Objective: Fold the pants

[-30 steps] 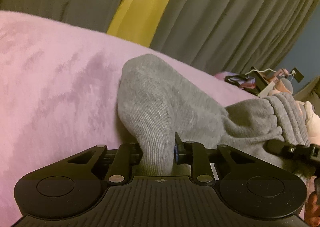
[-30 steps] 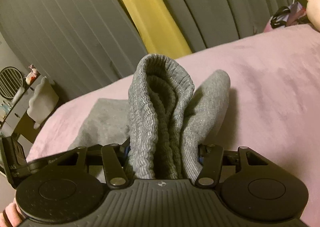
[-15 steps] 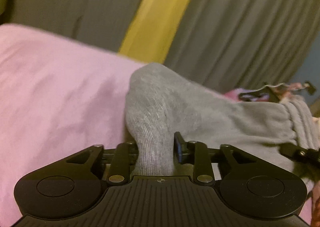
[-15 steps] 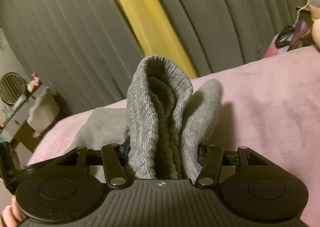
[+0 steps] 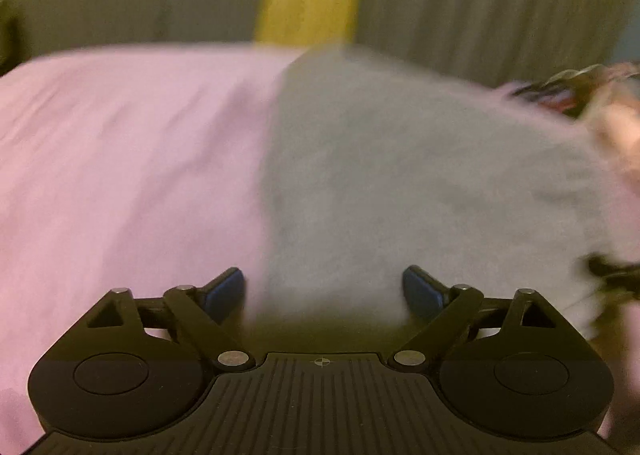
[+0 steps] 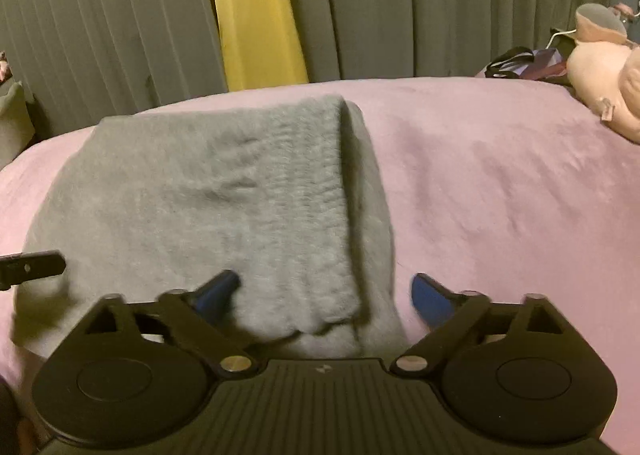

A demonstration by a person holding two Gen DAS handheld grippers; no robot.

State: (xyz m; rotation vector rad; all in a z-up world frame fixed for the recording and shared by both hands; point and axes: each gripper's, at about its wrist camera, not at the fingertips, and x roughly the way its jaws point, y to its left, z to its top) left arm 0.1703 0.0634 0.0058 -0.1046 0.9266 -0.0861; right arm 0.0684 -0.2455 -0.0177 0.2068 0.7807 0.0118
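the gray pants (image 6: pixel 224 207) are lying folded flat on the pink bed (image 6: pixel 500 183), with the ribbed waistband running along the right edge of the fold and a lower layer peeking out beside it. the right hand-held gripper (image 6: pixel 326 291) is hanging released over the near end of the pants, its blue-tipped fingers (image 6: pixel 218 289) spread wide on either side of the waistband and gripping nothing. the left hand-held gripper (image 5: pixel 323 287) is also standing released, its jaws wide apart above the near gray cloth; that view is blurring heavily, so the pants (image 5: pixel 420 183) are showing only as a gray patch on the pink bed (image 5: pixel 128 159). its dark tip is poking into the right wrist view at the left. gray curtains (image 6: pixel 420 3) with a yellow strip (image 6: pixel 256 11) are hanging behind the bed, and a pink plush toy (image 6: pixel 600 67) is sitting at the far right.
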